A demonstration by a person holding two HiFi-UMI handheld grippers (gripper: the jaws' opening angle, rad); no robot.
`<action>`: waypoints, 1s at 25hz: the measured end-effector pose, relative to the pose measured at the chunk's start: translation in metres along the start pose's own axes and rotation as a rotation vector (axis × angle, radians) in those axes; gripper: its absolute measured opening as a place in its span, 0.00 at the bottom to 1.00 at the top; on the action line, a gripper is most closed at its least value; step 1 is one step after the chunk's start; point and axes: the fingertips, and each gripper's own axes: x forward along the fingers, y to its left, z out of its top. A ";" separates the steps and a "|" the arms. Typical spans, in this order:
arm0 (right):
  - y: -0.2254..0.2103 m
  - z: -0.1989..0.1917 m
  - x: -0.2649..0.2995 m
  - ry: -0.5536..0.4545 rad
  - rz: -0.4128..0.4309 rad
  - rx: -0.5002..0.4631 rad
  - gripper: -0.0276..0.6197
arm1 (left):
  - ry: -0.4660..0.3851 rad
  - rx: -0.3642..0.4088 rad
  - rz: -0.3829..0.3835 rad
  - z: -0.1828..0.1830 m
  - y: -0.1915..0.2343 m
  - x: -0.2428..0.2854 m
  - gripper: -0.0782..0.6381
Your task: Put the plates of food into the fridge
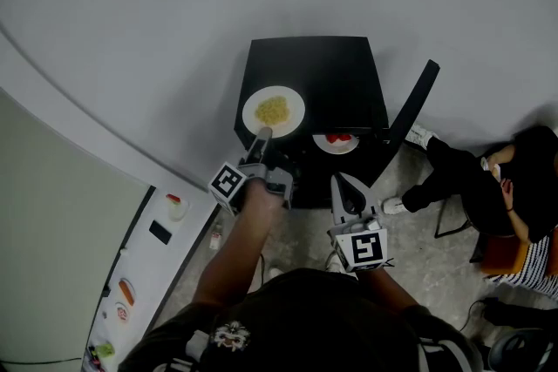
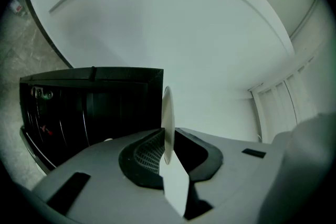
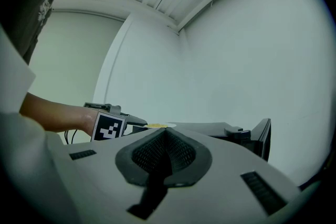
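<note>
A white plate of yellow food (image 1: 274, 110) lies level over the front left corner of the black fridge (image 1: 323, 74). My left gripper (image 1: 262, 136) is shut on its near rim. In the left gripper view the plate (image 2: 167, 118) shows edge-on, pinched between the pads of the left gripper (image 2: 167, 139). Whether the plate rests on the fridge top I cannot tell. A second plate with red food (image 1: 336, 141) sits lower, in the fridge's open front. My right gripper (image 1: 343, 181) hangs shut and empty in front of the fridge, jaws together (image 3: 165, 136); the yellow plate (image 3: 157, 125) shows beyond it.
The fridge door (image 1: 412, 107) stands open to the right. Dark wire shelves (image 2: 79, 113) show inside. A white counter (image 1: 148, 274) at the lower left carries a phone (image 1: 159, 232) and small food items. A person (image 1: 510, 187) sits at the right.
</note>
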 end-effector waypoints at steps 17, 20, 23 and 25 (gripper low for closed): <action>0.000 -0.012 -0.003 0.047 0.009 -0.002 0.08 | 0.008 0.016 0.005 -0.004 0.001 -0.012 0.18; 0.006 -0.014 -0.007 0.065 0.016 -0.008 0.08 | 0.007 0.028 -0.003 -0.004 -0.002 -0.022 0.17; 0.009 -0.010 -0.007 0.066 0.020 -0.014 0.08 | 0.011 0.031 -0.012 -0.005 -0.006 -0.029 0.17; 0.010 -0.010 -0.006 0.061 0.025 -0.015 0.08 | 0.017 0.029 -0.012 -0.008 -0.006 -0.033 0.17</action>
